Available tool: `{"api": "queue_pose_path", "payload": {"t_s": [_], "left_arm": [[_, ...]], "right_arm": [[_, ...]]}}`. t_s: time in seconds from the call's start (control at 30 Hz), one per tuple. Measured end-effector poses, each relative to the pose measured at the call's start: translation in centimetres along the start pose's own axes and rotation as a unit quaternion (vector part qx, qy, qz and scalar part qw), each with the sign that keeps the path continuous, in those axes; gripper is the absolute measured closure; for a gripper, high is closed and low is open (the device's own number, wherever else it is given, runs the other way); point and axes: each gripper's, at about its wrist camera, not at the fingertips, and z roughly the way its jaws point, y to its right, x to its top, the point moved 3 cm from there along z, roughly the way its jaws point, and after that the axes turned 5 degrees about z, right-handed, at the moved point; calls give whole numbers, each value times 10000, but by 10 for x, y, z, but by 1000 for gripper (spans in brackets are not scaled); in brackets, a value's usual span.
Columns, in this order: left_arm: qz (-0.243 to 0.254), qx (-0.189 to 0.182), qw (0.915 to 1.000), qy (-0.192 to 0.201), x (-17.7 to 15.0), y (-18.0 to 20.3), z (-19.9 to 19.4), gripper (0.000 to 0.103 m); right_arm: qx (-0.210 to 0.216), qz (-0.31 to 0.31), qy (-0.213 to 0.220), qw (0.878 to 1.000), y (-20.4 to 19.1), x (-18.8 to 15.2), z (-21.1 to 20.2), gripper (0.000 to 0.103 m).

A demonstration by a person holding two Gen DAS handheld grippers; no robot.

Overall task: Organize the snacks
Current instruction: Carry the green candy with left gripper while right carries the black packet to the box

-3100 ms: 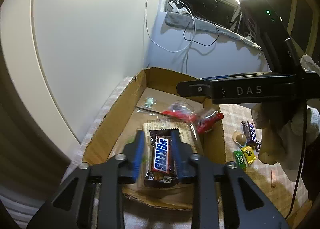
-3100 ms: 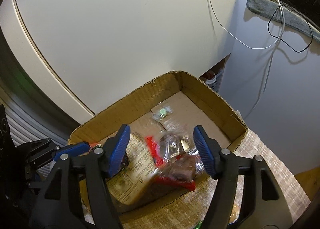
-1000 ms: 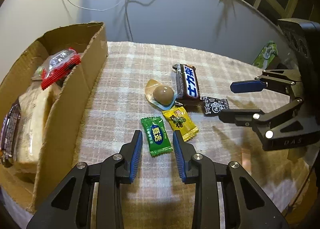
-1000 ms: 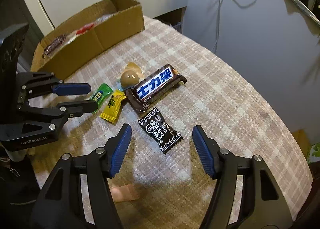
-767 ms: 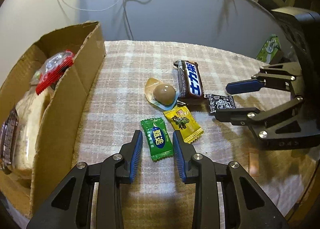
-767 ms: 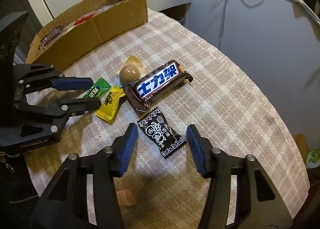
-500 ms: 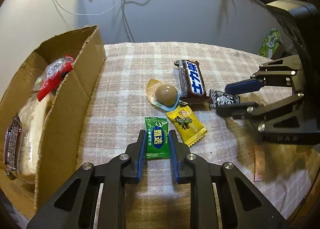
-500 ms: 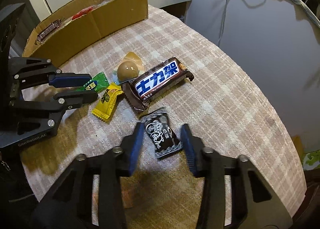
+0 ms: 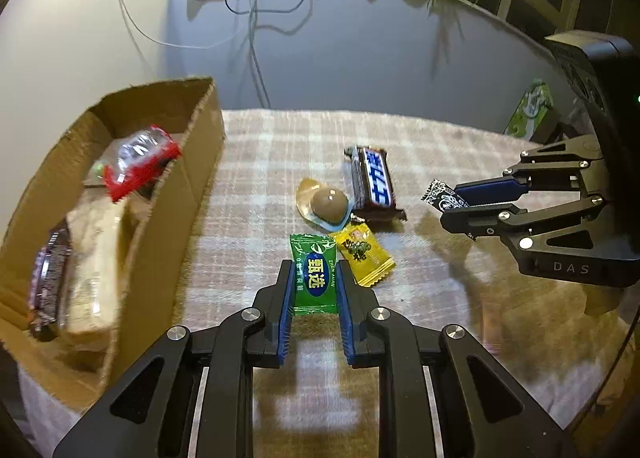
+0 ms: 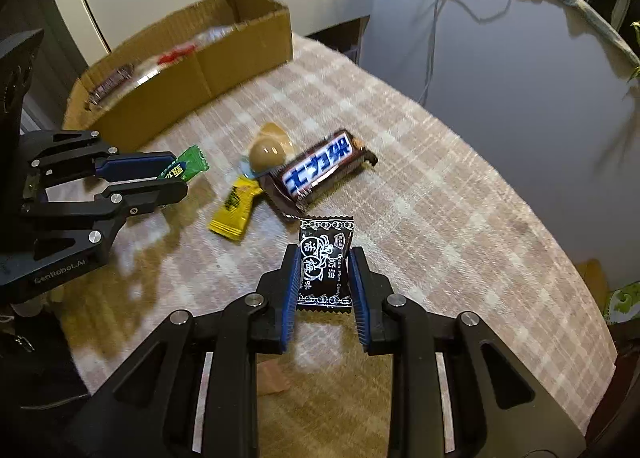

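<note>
My left tongs point(image 9: 314, 284) are clenched on the green candy packet point(image 9: 313, 273), pinched edge to edge between the blue pads; the jaws have just been closing on it, though the last stretch shows barely any change. My right tongs point(image 10: 323, 275) have likewise just been closing and now grip the black candy packet point(image 10: 325, 264), whose lower edge sits between the pads while its top sticks out forward. Whether either packet touches the desk point(image 10: 460, 194) I cannot tell from these angles. From the left camera, the black packet is mostly hidden behind the right tongs, only its crimped end showing. Just beyond the green packet lies the yellow candy packet point(image 9: 363, 254), and past that a round brown sweet in a clear cup point(image 9: 329, 202) touching the dark chocolate bar point(image 9: 374, 182) with white lettering on blue. All rest on a checked cloth over the round desk. Off to the left stands the cardboard box point(image 9: 200, 162); inside I make out a red-edged clear wrapper point(image 9: 140, 162), a pale bag and a dark bar near the front, but these are blurred and partly cut off by the box wall. A small tan strip point(image 10: 272, 378) lies on the cloth, half hidden behind my right tongs.
</note>
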Motion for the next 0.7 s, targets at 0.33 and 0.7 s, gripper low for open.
{"api": "queue_pose_path", "payload": {"t_s": [0.33, 0.7], "left_arm": [[-174, 76, 9985, 522, 2, -24, -48, 85], [-551, 401, 9944, 810, -8, -81, -80, 85]], "right_arm": [[67, -7, 495, 9988, -27, 25, -38, 78], [331, -232, 847, 9956, -79, 83, -40, 78]]}}
